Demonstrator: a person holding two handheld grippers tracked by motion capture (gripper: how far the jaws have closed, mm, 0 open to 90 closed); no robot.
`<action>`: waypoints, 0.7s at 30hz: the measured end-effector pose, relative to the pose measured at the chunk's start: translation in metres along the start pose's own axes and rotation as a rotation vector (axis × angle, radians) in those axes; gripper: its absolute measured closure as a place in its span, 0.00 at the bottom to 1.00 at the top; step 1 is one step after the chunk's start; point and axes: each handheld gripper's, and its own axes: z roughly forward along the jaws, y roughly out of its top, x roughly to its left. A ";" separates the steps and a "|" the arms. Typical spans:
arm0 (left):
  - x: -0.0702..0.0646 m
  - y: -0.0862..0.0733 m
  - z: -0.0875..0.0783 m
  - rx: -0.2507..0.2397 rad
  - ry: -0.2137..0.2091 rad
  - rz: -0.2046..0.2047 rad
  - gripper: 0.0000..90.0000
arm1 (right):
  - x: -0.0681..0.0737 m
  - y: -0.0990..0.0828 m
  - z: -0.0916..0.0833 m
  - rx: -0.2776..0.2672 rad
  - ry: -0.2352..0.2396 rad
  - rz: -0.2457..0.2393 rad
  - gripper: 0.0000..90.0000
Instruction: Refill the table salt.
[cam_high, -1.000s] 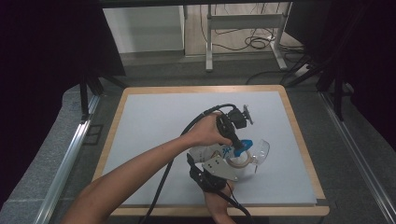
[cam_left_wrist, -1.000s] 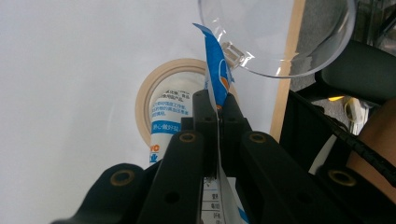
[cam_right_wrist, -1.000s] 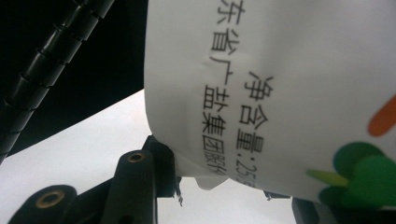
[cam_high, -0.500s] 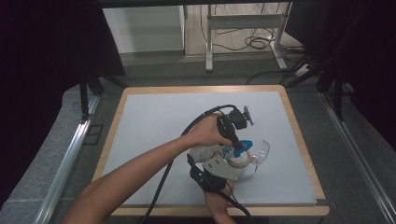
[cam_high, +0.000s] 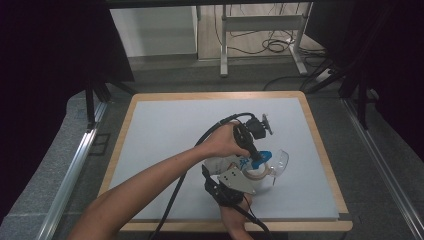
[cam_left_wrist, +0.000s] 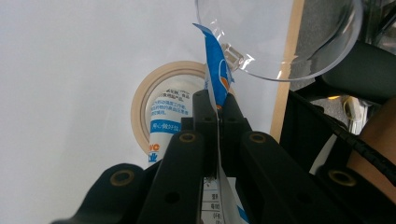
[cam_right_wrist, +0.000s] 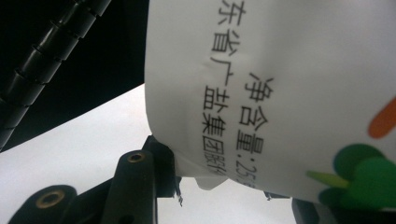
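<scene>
A white salt bag (cam_high: 227, 163) with a blue top and printed text is held above the white mat between both grippers. My left gripper (cam_high: 257, 159) reaches in from the upper left and is shut on the bag's blue top edge (cam_left_wrist: 215, 79). From the near edge my right gripper (cam_high: 235, 175), under its grey plate, is closed on the bag's white body (cam_right_wrist: 280, 84), which lies between its jaws. A clear plastic cup (cam_high: 280, 162) sits just to the right, its rim close to the blue top in the left gripper view (cam_left_wrist: 280, 37). A beige tape roll (cam_left_wrist: 140, 107) lies on the mat under the bag.
The mat (cam_high: 170, 135) lies on a board with a wooden rim (cam_high: 320, 150). Black cables trail from both grippers over the near side. Metal rails run along both sides of the board, and a desk frame stands beyond the far edge.
</scene>
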 end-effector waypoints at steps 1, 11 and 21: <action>0.001 0.000 0.001 0.003 0.001 0.007 1.00 | 0.000 0.000 0.000 0.002 0.001 0.003 0.63; 0.003 0.003 0.004 0.016 0.002 0.009 1.00 | -0.004 -0.002 0.000 0.010 0.006 0.006 0.63; 0.001 0.006 0.005 0.016 -0.006 0.008 1.00 | -0.005 -0.001 -0.003 0.008 0.002 0.020 0.63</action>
